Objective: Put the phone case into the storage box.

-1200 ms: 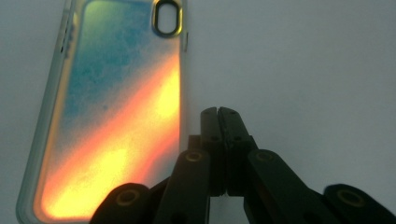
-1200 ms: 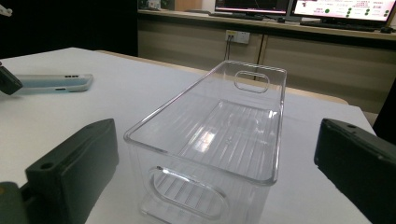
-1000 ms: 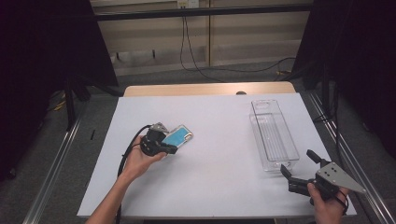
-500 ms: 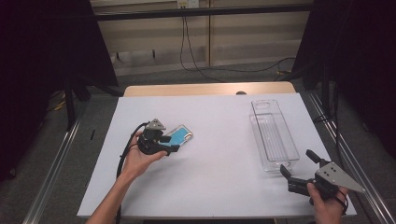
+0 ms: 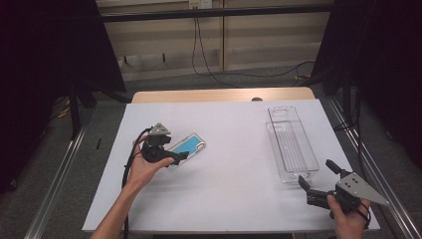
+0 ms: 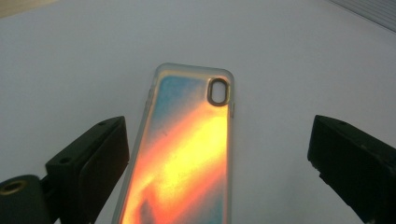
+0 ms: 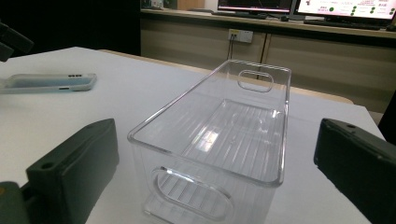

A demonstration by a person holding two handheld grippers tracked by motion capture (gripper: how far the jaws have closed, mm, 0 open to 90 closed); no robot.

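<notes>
My left tool [image 5: 175, 157] has just been opening its jaws; they now stand wide, clear of the iridescent blue-and-orange phone case [image 6: 184, 154] lying flat on the white table [image 5: 234, 194] between them. My right tool [image 5: 313, 185], well right of the case, gapes at the clear plastic bin [image 7: 219, 140].
</notes>
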